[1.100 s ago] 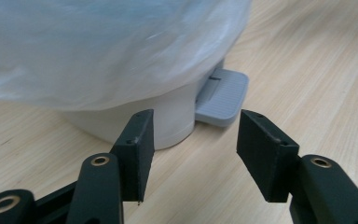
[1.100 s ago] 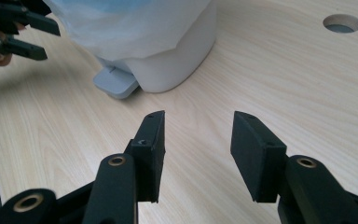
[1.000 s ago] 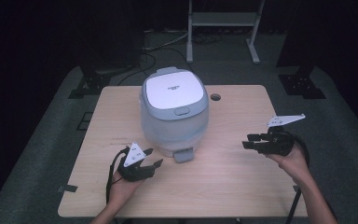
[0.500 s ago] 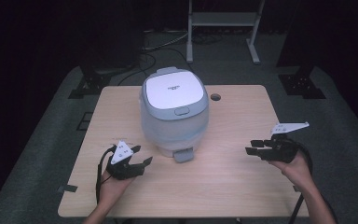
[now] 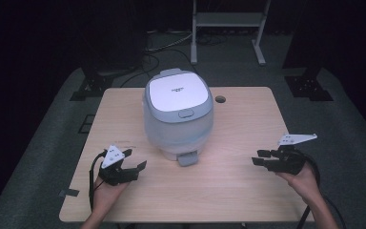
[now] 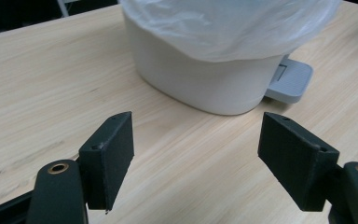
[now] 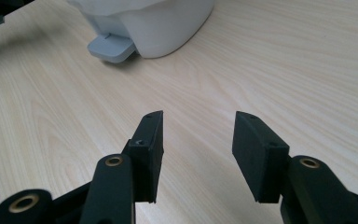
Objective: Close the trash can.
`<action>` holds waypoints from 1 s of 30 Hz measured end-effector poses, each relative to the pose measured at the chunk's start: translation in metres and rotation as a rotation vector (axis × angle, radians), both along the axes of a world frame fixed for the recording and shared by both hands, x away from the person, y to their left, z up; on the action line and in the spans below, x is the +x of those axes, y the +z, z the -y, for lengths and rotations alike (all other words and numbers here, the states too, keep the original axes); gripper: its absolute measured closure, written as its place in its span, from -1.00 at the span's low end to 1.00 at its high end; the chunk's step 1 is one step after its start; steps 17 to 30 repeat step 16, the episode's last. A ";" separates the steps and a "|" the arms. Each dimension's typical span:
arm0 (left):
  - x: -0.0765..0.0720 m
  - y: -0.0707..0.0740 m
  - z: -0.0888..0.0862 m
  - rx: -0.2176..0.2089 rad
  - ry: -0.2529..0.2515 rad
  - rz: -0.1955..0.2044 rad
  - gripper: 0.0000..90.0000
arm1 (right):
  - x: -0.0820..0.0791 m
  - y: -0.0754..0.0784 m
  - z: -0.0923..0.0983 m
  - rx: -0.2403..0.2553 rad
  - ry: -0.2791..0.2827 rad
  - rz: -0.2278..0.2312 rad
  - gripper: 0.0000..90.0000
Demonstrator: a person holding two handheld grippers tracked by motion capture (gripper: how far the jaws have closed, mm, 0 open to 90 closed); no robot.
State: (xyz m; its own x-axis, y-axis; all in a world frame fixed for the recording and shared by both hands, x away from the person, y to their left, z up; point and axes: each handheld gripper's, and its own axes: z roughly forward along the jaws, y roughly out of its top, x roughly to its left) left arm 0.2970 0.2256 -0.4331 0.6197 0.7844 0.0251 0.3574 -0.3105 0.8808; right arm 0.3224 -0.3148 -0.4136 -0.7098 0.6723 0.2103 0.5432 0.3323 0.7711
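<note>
1. Rice cooker (image 5: 178,114) is sitting on the table (image 5: 248,191), centre and toward the far edge, lid shut, white lid panel facing up.
2. A clear plastic film (image 6: 223,28) is hanging around the cooker's upper body, showing wrinkled in my left gripper view.
3. A small grey tab (image 5: 188,158) is sticking out at the cooker's base on my side, resting on the wood.
4. My left gripper (image 5: 129,160) is hovering near the table's near-left corner, aiming at the cooker's base. Jaws are standing wide apart, holding nothing, well short of the cooker.
5. My right gripper (image 5: 261,157) is sitting over the right side of the table, pointing left toward the cooker, well apart from it. Jaws are standing apart, nothing between them but bare wood.
6. A round cable hole (image 5: 220,99) is showing in the tabletop just right of the cooker's back.
7. A metal stand (image 5: 228,21) is standing on the dark floor behind the table.
</note>
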 end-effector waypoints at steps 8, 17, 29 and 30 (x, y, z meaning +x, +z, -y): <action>-0.003 -0.002 -0.014 -0.032 0.039 -0.002 -0.44 | -0.007 -0.005 -0.003 -0.024 0.009 0.005 0.15; -0.004 -0.003 -0.015 -0.013 0.047 0.008 -0.44 | -0.008 -0.007 -0.009 -0.029 0.027 0.006 0.13; -0.004 -0.003 -0.015 -0.013 0.047 0.008 -0.44 | -0.008 -0.007 -0.009 -0.029 0.027 0.006 0.13; -0.004 -0.003 -0.015 -0.013 0.047 0.008 -0.44 | -0.008 -0.007 -0.009 -0.029 0.027 0.006 0.13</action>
